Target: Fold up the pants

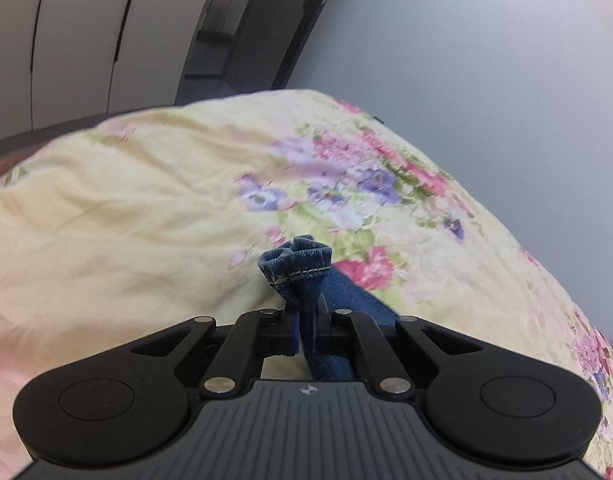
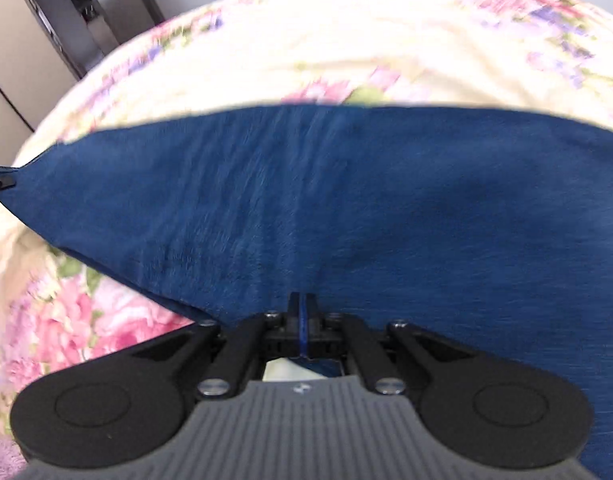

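Both tools grip the pants (image 2: 346,200), which are stretched above a floral bedspread (image 1: 146,200). The left gripper (image 1: 304,320) is clamped on a bunched, stitched hem; the right gripper (image 2: 302,320) is pinched tight on an edge of the broad denim panel. No finished fold shows, so folding appears at an early stage.

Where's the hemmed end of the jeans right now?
In the left wrist view, the hemmed end sticks up bunched just beyond the left gripper, which is shut on it, above the floral bedspread.
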The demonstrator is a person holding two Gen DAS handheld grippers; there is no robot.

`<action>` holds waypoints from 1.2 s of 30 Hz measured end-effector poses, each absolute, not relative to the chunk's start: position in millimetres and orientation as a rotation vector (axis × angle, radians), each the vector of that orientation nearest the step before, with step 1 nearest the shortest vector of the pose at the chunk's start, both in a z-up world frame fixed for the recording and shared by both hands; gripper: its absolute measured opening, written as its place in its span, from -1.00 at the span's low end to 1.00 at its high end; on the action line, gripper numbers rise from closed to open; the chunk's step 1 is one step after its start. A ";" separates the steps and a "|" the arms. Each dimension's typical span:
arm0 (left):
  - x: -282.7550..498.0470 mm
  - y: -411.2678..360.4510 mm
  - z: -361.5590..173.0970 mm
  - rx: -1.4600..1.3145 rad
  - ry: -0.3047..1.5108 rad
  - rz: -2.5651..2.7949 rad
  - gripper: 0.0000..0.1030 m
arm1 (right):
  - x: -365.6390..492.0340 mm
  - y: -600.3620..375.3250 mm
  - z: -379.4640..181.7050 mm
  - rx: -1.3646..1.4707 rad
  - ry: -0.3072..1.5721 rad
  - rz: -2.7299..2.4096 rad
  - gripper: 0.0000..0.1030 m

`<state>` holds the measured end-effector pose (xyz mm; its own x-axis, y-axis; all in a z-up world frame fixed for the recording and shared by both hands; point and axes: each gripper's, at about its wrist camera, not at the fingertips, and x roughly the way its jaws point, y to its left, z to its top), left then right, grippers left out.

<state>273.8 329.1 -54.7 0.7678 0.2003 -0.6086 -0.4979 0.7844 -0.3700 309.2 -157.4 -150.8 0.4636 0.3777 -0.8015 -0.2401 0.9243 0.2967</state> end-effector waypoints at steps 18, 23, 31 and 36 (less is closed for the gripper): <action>312.3 -66.5 141.9 0.189 0.325 0.133 -0.90 | 258.3 -398.6 -73.2 0.271 0.841 0.200 -1.00; 336.8 -183.7 124.5 0.236 0.339 -0.025 -0.90 | 244.5 -458.4 -75.4 0.352 0.820 0.151 -1.00; 344.6 -342.3 -16.3 0.361 0.555 -0.273 -0.90 | 217.6 -521.3 -103.5 0.423 0.840 0.081 -1.00; 308.4 -364.7 -94.5 0.401 0.757 -0.405 -0.89 | 202.8 -539.7 -124.1 0.428 0.896 0.062 -1.00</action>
<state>308.4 -364.7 -94.5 0.6581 -0.2059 -0.7243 0.4878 0.8493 0.2018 202.8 -539.7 -124.1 0.6292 0.2287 -0.7429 0.1244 0.9138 0.3867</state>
